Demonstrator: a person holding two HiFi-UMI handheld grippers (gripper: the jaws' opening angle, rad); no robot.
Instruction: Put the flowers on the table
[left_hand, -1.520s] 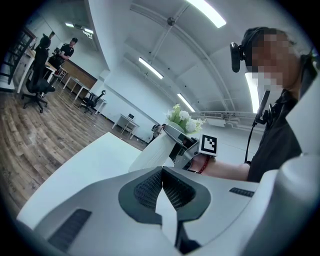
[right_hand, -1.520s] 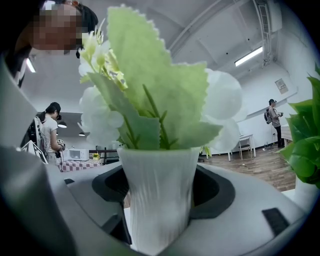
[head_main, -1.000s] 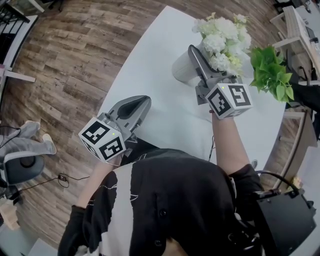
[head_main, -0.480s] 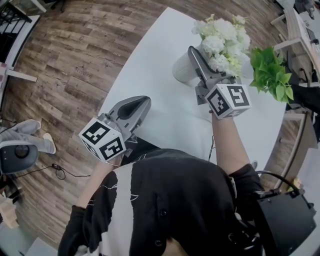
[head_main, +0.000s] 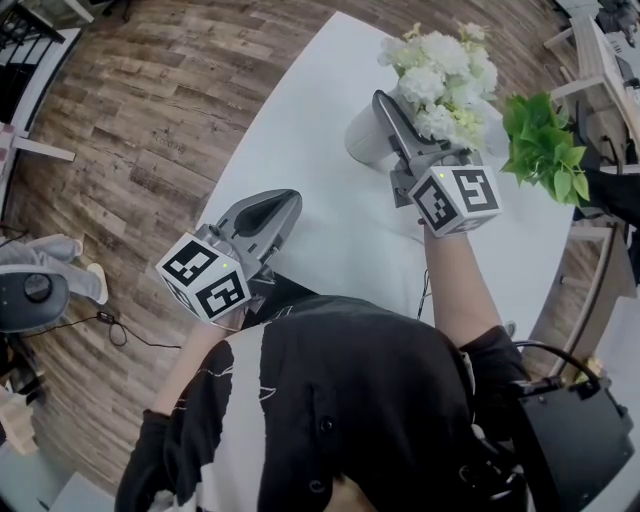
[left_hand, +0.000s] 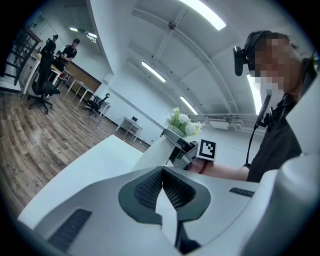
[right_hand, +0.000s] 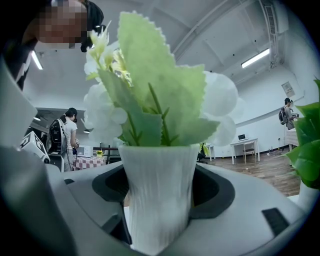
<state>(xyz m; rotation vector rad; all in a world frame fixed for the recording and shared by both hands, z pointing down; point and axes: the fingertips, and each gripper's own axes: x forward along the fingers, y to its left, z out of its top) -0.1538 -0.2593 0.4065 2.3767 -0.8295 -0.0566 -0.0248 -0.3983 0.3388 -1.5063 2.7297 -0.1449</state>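
- Nearest us, the left gripper (head_main: 278, 210) hangs over the near edge of the counter (head_main: 300, 120). Its fingers (left_hand: 145, 187) are pressed together with nothing between them — it has no part in this step.
- Further out, the right gripper (head_main: 385, 108) has its fingers (right_hand: 220, 192) closed round the body of the white ribbed vase (right_hand: 157, 185), gripping it below the rim.
- The white flowers (head_main: 440, 70) stand in that vase, over the far middle of the counter. We cannot tell whether its base touches the surface, since the fingers hide it.
- We judge that setting down is the step in hand. We should lower straight with the vase upright and let the base seat flat. Then we part the fingers evenly and draw back level, so the top-heavy bunch does not tip.
- Beyond, a green leafy plant (head_main: 545, 150) sits just beside the blooms — we should give it clearance.
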